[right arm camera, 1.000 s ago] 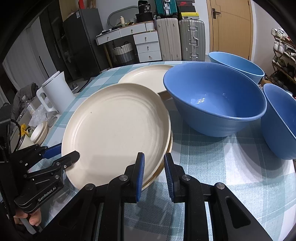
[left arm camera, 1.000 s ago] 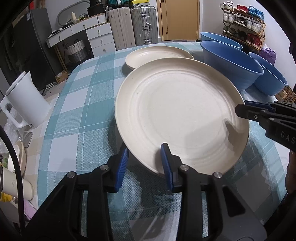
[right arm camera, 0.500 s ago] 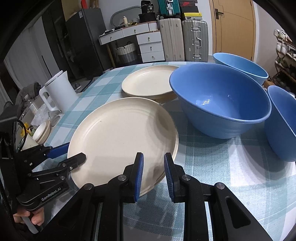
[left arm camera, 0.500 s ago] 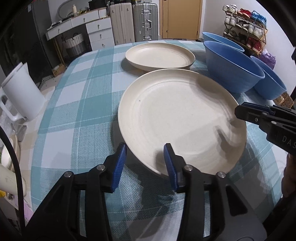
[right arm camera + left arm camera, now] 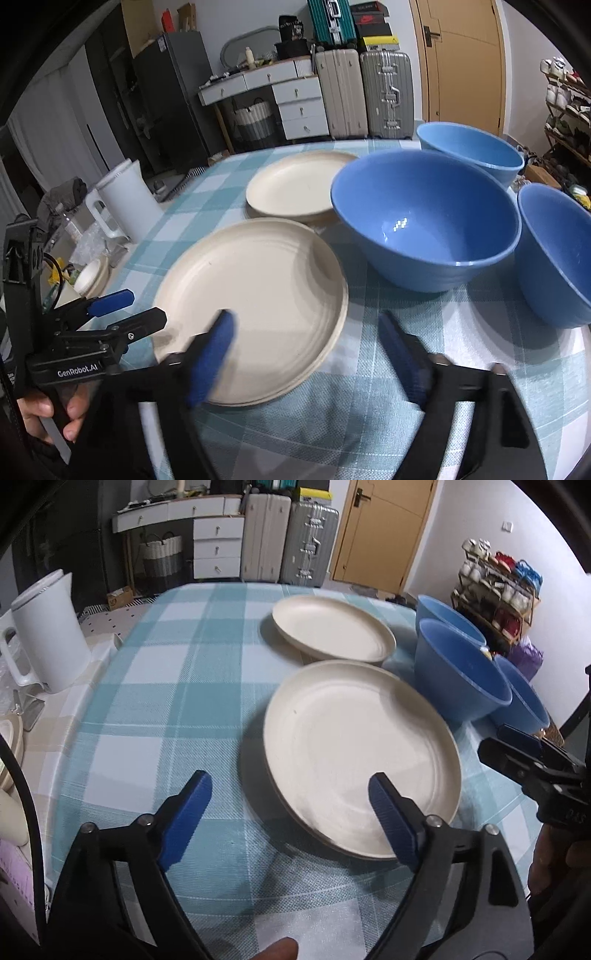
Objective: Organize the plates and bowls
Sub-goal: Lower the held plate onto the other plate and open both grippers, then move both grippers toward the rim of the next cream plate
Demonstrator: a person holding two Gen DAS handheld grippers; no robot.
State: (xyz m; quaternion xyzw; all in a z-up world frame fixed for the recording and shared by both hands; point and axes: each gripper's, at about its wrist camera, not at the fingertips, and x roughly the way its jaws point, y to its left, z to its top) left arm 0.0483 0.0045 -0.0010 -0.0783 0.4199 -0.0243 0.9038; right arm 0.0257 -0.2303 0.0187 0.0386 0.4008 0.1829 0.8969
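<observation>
A large cream plate (image 5: 354,753) (image 5: 255,314) lies flat on the checked tablecloth. A second cream plate (image 5: 332,631) (image 5: 295,184) lies behind it. Three blue bowls stand to the right: a big one (image 5: 424,218) (image 5: 458,679), one behind it (image 5: 472,155) (image 5: 443,613) and one at the right edge (image 5: 557,254) (image 5: 524,701). My left gripper (image 5: 288,812) is open and empty, just short of the near plate's left rim. My right gripper (image 5: 306,350) is open and empty at the plate's right front rim.
A white kettle (image 5: 44,631) (image 5: 125,199) stands beside the table's left edge, with small items near it. The round table (image 5: 177,686) drops off at left and right. Suitcases, drawers and a shoe rack stand beyond.
Both grippers held the near plate by its rim, tilted, set it down flat, then opened and drew back from it.
</observation>
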